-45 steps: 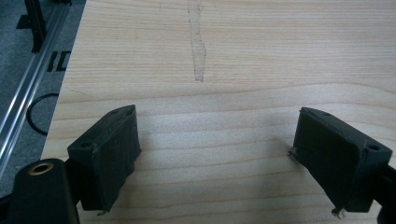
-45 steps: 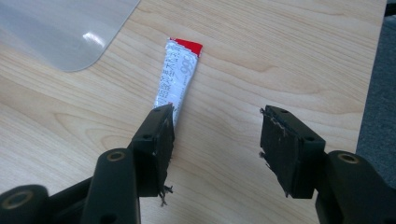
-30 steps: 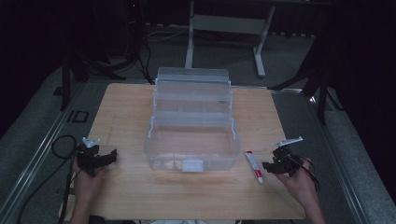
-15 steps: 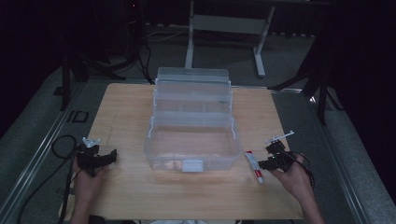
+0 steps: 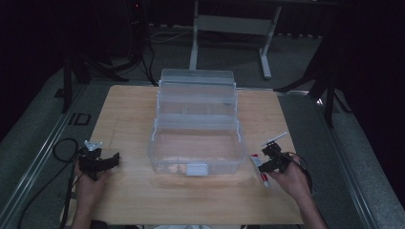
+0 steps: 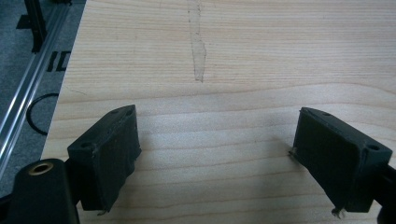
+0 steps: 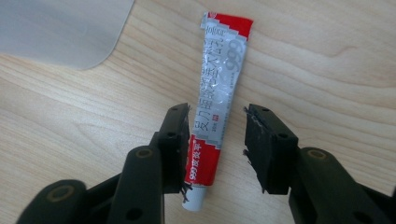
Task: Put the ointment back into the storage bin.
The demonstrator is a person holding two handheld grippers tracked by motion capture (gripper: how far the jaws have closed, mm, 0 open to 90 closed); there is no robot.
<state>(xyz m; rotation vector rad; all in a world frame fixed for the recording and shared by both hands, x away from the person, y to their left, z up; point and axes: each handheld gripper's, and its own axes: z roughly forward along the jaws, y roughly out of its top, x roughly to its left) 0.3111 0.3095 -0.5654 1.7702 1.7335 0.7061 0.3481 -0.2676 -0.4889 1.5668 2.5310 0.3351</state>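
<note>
- Lying flat on the wooden surface (image 5: pixel 124 119), just right of the near right corner of the clear plastic organiser box (image 5: pixel 197 138), is a red-and-silver ointment tube (image 7: pixel 217 100), its white cap end pointing toward the person.
- Straddling the lower half of that tube is the right gripper (image 7: pixel 217 147), its fingers (image 7: pixel 177 140) narrowed to either side; the left-hand pad looks to be touching the tube's edge, the other stands a little off, so nothing is clamped yet.
- The tube looks light, thin and soft-walled, with a glossy skin that may slip; I'd judge a gentle pinch across its width, near the stiffer cap shoulder, safest, since a hard squeeze mid-body could dent it.
- The left gripper (image 6: pixel 224 163) rests at the near left of the surface with its fingers wide over bare wood.
- Count: one tube, one box standing open in tiers, two grippers.
</note>
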